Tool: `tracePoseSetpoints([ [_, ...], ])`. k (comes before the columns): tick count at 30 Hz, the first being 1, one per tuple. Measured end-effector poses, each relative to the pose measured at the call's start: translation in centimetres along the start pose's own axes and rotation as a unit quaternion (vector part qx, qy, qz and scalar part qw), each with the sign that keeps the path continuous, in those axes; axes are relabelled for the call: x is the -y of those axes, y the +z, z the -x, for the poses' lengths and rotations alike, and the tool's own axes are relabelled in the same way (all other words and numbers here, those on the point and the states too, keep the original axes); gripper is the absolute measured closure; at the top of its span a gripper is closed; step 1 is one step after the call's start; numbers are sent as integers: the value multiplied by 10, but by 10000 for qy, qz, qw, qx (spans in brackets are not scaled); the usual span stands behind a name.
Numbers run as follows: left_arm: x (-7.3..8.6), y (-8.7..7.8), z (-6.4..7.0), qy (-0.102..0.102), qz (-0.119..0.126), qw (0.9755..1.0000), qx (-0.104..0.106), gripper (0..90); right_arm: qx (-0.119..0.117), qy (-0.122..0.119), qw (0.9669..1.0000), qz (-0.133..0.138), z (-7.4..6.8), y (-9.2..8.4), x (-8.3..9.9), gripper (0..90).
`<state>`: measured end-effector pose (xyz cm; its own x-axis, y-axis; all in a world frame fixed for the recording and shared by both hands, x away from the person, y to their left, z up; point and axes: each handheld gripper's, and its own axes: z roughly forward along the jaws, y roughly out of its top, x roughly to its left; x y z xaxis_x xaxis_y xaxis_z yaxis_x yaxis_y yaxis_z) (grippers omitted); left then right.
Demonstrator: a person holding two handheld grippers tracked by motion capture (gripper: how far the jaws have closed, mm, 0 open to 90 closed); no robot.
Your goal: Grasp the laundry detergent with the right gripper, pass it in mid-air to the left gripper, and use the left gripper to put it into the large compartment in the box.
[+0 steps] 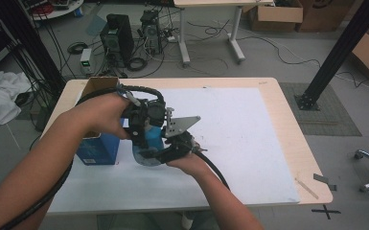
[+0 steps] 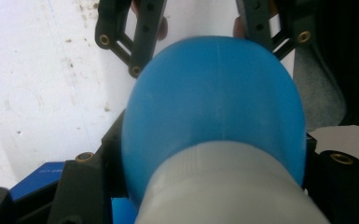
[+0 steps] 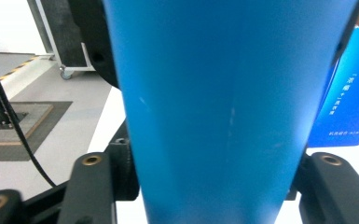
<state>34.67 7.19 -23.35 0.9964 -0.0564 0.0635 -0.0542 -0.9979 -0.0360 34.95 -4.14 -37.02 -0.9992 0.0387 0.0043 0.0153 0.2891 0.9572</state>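
1. Clamping a blue bottle [image 1: 149,143] from both sides near frame center: the left gripper [image 1: 141,122] jaws hug its top by the grey cap [image 2: 224,186], the right gripper [image 1: 175,146] jaws squeeze its body.
2. Blue box [image 1: 98,148] stands just left, on the white mat [image 1: 249,143].

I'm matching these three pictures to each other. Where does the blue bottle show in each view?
High view: the blue bottle sits left of centre, between both hand-held grippers, above the white mat.
Left gripper view: it fills the centre, its grey cap end nearest the camera.
Right gripper view: its blue body runs top to bottom through the middle.
Shared landmark: the blue box beside it.
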Motion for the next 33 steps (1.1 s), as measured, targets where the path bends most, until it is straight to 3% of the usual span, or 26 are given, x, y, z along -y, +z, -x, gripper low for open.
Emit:
tracePoseSetpoints([
  [10,0,-2,-3,-97,-14,9999,66,390,-40,81,9999,-45,1,-3,2,272],
  [21,11,-7,-11,-419,3,9988,254,389,36,173,9997,-186,5,-31,-2,191],
  [26,17,-14,-18,-665,-60,9975,248,388,55,175,9979,-617,7,-47,-7,74],
  [27,18,-15,-20,-716,-65,9971,244,388,91,204,9967,-785,8,-51,-8,44],
  [28,21,-20,-23,-849,-117,9959,274,388,133,279,9932,-1121,11,-59,-11,11],
  [31,25,-24,-27,-999,-105,9944,322,388,178,312,9904,-1338,13,-69,-15,0],
  [32,27,-26,-29,-1121,-96,9930,351,388,235,307,9867,-1579,15,-78,-21,0],
  [33,28,-28,-31,-1234,-121,9915,398,388,235,307,9867,-1579,15,-78,-21,0],
])
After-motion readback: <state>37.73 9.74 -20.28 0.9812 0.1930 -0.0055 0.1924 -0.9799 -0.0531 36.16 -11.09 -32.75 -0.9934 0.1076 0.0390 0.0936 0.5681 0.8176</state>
